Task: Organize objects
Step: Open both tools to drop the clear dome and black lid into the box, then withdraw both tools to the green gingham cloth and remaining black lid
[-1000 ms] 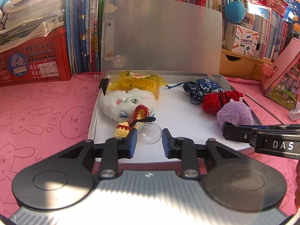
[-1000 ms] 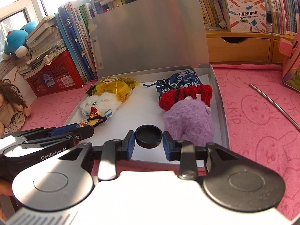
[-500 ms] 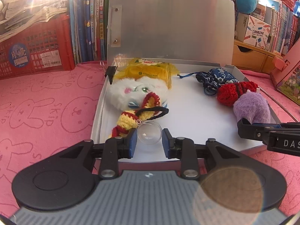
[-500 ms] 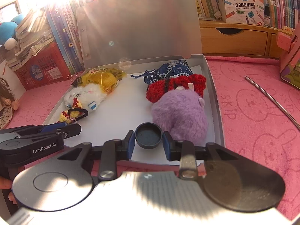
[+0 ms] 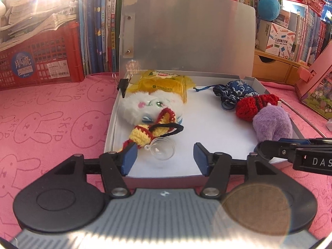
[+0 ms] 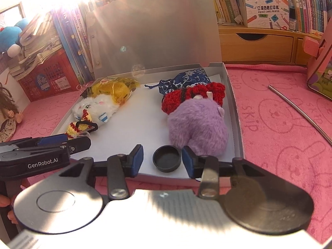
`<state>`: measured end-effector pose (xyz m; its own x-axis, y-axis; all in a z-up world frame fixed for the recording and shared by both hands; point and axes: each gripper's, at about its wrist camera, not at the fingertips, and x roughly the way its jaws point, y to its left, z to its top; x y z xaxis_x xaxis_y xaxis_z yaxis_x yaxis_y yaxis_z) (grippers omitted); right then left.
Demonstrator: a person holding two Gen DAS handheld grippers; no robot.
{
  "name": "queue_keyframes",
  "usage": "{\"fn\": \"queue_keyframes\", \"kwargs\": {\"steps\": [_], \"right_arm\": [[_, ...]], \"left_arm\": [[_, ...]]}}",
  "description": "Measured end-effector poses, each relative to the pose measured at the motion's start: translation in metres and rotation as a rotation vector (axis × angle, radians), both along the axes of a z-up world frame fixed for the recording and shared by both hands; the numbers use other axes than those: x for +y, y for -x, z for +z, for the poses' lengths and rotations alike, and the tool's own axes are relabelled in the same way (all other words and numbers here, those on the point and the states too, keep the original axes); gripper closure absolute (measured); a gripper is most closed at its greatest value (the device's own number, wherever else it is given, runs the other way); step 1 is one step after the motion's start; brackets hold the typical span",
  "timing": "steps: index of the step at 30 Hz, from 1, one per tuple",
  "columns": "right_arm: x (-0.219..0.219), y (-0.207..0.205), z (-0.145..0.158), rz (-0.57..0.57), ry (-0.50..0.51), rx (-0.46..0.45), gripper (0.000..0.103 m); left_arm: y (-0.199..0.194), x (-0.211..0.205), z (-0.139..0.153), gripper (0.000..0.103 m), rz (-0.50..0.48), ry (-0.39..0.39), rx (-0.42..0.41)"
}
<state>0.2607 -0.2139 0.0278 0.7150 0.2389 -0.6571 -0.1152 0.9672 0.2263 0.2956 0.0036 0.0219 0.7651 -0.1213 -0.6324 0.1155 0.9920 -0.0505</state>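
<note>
A grey flat box [image 5: 254, 81] [image 6: 234, 103] lies with its lid up on the pink cloth. A clear plastic ball [image 5: 162, 148] rests on the box floor between the pads of my left gripper [image 5: 165, 158], whose jaws are opening and no longer touch it. A black round cap [image 6: 167, 161] lies on the box floor inside my right gripper [image 6: 162, 159]; its jaws are opening too, with a gap on the left side. Beside the ball lie a yellow-red crocheted charm [image 5: 145, 133] and a white plush [image 5: 149, 108]. A purple plush [image 6: 197, 122] sits right behind the cap.
The box also holds a yellow snack packet [image 5: 164, 84], a blue patterned pouch [image 6: 184, 79] and a red knitted piece [image 6: 193, 95]. A metal rod [image 6: 300, 112] lies on the cloth to the right. Red crates [image 5: 39, 62], books and a wooden drawer unit [image 6: 257, 43] line the back.
Both grippers held their objects a second ago; now both sets of jaws have spread, and the clear ball and the black cap lie released on the box floor.
</note>
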Motion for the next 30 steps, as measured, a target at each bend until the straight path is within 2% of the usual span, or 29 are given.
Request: {"fn": "queue_keyframes", "kwargs": {"steps": [8, 14, 25, 30], "right_arm": [[-0.004, 0.024, 0.019, 0.021, -0.013, -0.055, 0.038], [-0.004, 0.054, 0.033, 0.075, -0.021, -0.097, 0.035], [0.002, 0.112, 0.037, 0.187, -0.026, -0.133, 0.030], [0.004, 0.132, 0.033, 0.203, -0.005, -0.136, 0.030]], "left_arm": [[0.030, 0.001, 0.021, 0.029, -0.045, -0.026, -0.060], [0.066, 0.004, 0.033, 0.029, -0.092, 0.007, -0.090], [0.138, 0.009, 0.031, 0.029, -0.125, 0.021, -0.116], [0.167, 0.012, 0.024, 0.029, -0.125, 0.011, -0.117]]}}
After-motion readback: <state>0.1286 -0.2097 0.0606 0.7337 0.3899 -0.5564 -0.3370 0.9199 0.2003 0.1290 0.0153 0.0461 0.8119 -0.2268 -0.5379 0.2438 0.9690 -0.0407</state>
